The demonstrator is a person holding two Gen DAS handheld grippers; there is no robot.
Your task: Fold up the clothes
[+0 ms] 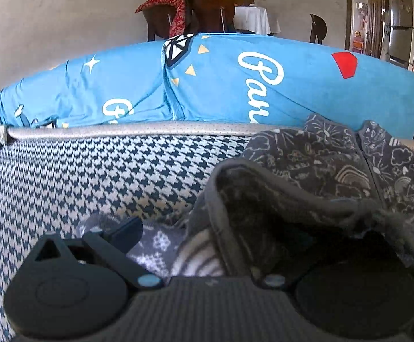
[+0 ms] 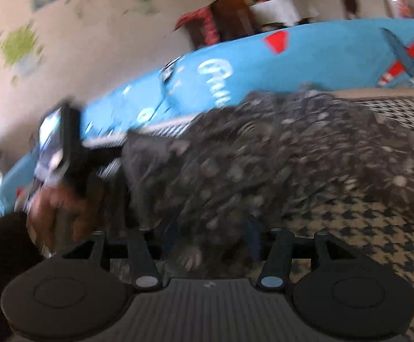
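A dark grey doodle-print garment [image 1: 335, 171] is seen bunched on a houndstooth sofa seat [image 1: 92, 176], mid-fold by the look of it. Cloth is draped between the left tool's [image 1: 207, 245] fingers and pinched in the right tool [image 2: 207, 236]. Matched edges would be needed next.
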